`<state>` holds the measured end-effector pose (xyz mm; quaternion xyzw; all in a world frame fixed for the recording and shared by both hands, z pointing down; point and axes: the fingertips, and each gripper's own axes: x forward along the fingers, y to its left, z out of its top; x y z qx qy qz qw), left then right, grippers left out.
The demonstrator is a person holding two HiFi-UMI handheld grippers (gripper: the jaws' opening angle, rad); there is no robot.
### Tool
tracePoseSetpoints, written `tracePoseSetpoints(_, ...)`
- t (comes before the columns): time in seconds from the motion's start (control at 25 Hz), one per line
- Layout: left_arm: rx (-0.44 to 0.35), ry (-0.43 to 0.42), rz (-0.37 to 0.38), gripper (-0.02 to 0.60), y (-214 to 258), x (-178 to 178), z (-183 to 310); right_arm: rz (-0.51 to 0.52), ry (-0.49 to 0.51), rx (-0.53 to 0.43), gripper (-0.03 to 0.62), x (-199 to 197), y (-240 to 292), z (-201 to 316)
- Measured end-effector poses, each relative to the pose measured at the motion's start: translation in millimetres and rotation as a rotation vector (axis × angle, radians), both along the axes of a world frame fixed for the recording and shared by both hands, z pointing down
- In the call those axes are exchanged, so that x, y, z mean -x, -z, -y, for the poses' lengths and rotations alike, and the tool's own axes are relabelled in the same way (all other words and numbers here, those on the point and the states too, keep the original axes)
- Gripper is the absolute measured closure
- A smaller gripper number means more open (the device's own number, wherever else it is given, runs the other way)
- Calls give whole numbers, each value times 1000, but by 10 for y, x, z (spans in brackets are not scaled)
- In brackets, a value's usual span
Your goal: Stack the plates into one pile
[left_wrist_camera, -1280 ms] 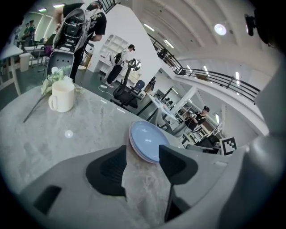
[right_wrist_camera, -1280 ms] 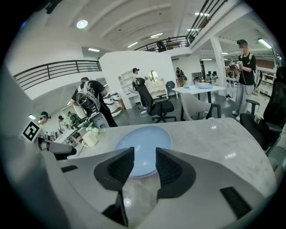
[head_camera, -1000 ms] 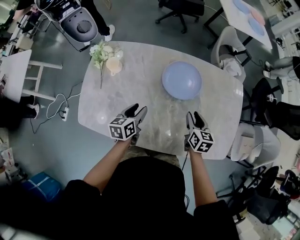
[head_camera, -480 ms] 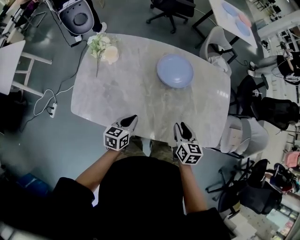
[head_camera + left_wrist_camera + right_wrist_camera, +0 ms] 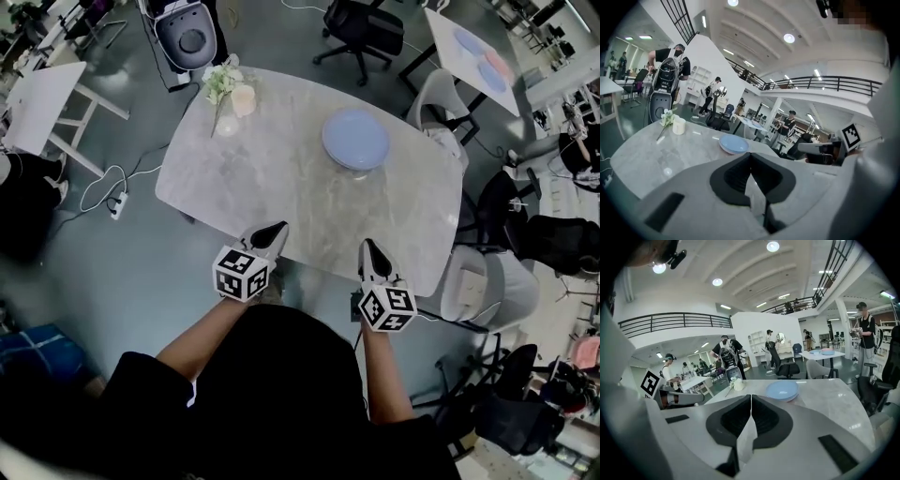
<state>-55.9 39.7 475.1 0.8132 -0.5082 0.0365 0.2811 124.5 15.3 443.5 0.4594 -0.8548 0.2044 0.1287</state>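
- The blue plate pile (image 5: 355,139) sat upper middle on the marble surface (image 5: 281,178), seemingly one stack.
- The left tool (image 5: 277,229) and right tool (image 5: 367,247), jaws together and empty, were below it; the right was nearer.

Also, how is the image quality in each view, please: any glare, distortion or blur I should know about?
Head view: sharp and evenly lit, with pale reflections on the table. Left gripper view: strong fisheye with dark corners, so the railing bows. Right gripper view: same fisheye, the ceiling lamps flare, and the plates look sharp.
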Motion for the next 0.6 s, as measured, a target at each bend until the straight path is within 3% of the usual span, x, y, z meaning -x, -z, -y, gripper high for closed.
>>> tracePoseSetpoints(0.2, -29, 83, -6, 566, 177, -440, -497, -29, 45, -48, 579, -406, 191, -440)
tracePoseSetpoints(0.36, -39, 99, 7, 566, 251, -696, -830, -23, 25, -84, 580, -691, 325, -781)
tracePoseSetpoints(0.6, -117, 105, 48, 566, 532, -1036, -1206, -16, 1, -164, 582, -1091, 567, -1158)
